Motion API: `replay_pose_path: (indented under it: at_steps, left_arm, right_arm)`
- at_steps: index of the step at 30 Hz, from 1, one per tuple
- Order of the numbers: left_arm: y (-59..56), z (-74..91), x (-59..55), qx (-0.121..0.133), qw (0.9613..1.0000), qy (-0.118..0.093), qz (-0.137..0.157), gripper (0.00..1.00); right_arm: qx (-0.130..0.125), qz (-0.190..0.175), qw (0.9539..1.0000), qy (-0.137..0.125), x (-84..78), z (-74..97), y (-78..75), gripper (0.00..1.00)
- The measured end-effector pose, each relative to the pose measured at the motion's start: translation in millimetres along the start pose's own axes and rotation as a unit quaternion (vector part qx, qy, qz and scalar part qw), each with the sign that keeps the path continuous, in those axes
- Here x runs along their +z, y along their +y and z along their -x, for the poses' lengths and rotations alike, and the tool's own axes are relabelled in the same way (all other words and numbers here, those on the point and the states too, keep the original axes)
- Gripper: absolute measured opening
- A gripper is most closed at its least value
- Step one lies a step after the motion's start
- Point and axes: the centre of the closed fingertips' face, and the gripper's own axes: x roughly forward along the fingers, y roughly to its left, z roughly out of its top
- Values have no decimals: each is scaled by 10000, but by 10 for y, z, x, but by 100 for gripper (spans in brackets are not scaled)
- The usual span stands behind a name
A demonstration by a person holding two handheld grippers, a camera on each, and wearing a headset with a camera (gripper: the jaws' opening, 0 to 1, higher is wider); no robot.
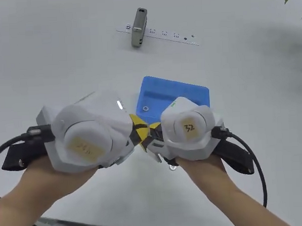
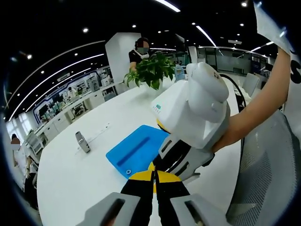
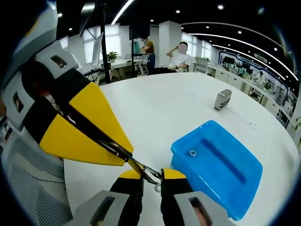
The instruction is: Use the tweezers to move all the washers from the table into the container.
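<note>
From here the left tongs (image 3: 123, 153) pinch the tweezers (image 3: 94, 134), whose tip sits between the narrowly parted right tongs (image 3: 153, 178). I cannot tell if they touch. One washer (image 3: 193, 153) lies in the blue container (image 3: 225, 186) just beside, on the white surface (image 3: 178, 108). I'd squeeze gently, with both hands steady.

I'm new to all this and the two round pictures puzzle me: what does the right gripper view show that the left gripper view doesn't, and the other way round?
Right gripper view: the tweezers clamped in the left gripper's yellow jaws, their tips reaching between the right gripper's own jaws. Left gripper view: the right gripper's white body and the arm holding it. Both: the blue container, the grey box standing beyond it, and the white table.
</note>
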Motion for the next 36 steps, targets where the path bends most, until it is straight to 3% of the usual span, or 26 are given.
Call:
replay_pose_path:
  at_steps: [6, 15, 31, 36]
  left_arm:
    - [-1, -43, -50, -77, 9999, 74, 67, 0]
    - [-31, -76, -109, -24, 9999, 121, -101, 0]
    - [45, -114, -119, -38, 9998, 96, 166, 0]
    - [74, -107, -125, -78, 9996, 153, 215, 0]
  right_arm:
    - [39, 43, 9999, 95, -66, -30, 19, 9]
    - [65, 72, 9998, 144, -113, -70, 22, 10]
    - [83, 35, 9998, 155, -116, -102, -25, 10]
    - [152, 401, 9988, 253, -147, -64, -41, 9]
